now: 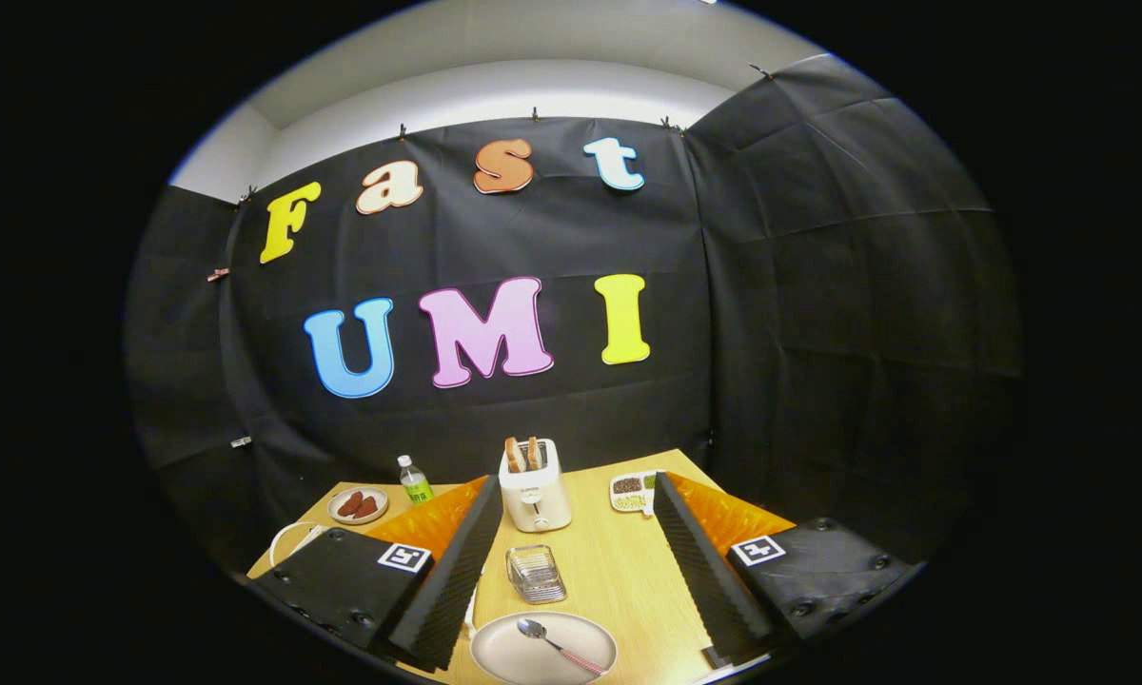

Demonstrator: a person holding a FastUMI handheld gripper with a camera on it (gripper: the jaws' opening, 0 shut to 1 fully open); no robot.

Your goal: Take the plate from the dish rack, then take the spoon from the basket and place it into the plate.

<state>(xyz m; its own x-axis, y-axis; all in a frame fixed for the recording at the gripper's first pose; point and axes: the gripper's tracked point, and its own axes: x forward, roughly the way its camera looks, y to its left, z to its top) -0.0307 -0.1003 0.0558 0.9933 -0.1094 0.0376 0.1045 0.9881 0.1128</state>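
Observation:
A pale round plate lies on the wooden table, low between my fingers. On it rests a spoon with a metal bowl and a striped handle, lying slantwise across the plate. My gripper is open, raised well above the table, with nothing between its fingers. A small wire basket stands just beyond the plate, and it looks empty.
A white toaster with two slices of bread stands beyond the basket. A divided dish of grains sits to its right. Left of it are a small bottle and a saucer with brown pieces. A white cable loops at the table's left edge.

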